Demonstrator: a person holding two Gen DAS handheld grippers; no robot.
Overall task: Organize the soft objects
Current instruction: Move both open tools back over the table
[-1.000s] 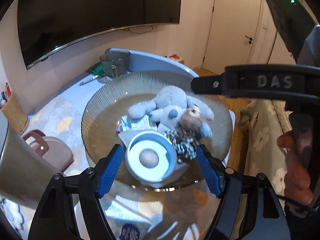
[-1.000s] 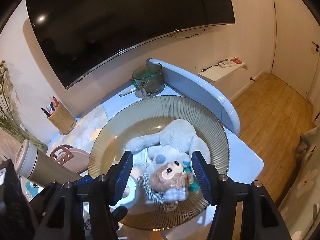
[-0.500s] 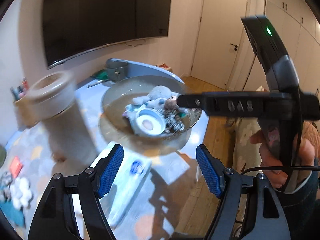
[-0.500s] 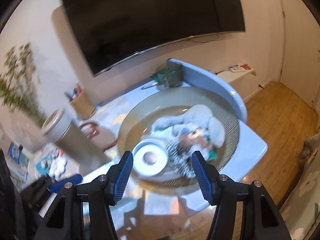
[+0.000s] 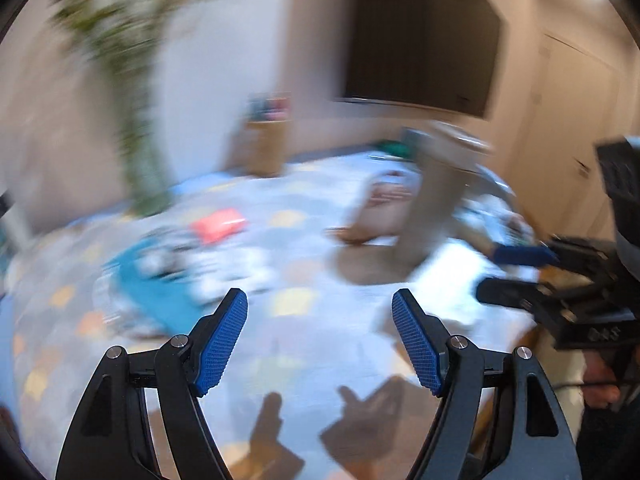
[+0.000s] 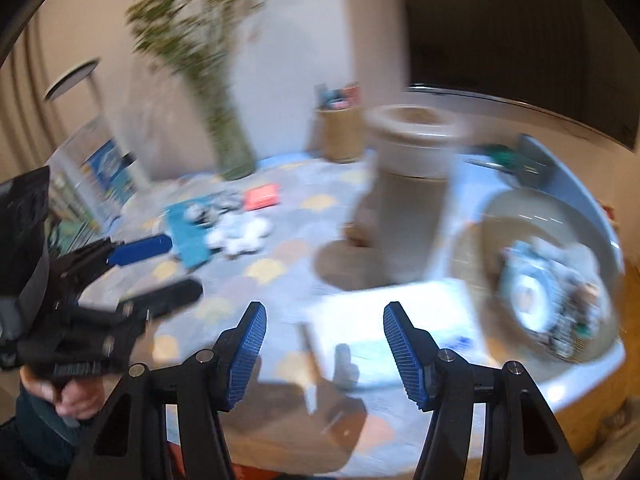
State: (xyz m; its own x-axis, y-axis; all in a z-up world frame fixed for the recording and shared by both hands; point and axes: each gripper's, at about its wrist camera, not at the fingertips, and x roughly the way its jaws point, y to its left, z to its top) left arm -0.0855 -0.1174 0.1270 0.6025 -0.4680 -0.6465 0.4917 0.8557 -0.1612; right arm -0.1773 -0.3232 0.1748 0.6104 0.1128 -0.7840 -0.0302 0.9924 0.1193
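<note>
Both views are motion-blurred. My left gripper is open and empty above the patterned tablecloth. My right gripper is open and empty too. A white soft toy lies next to a teal cloth on the table's left; both show blurred in the left wrist view, the teal cloth ahead of the left fingers. The ribbed glass bowl with plush toys and a blue-white round object sits at the right.
A tall beige tumbler stands mid-table. A red-pink packet, a pen holder and a vase of green branches stand further back. A white sheet lies by the near edge.
Both grippers have swung left and pulled back from the bowl. The views now face the table's left side with the teal cloth and white toy. Both stay open.
</note>
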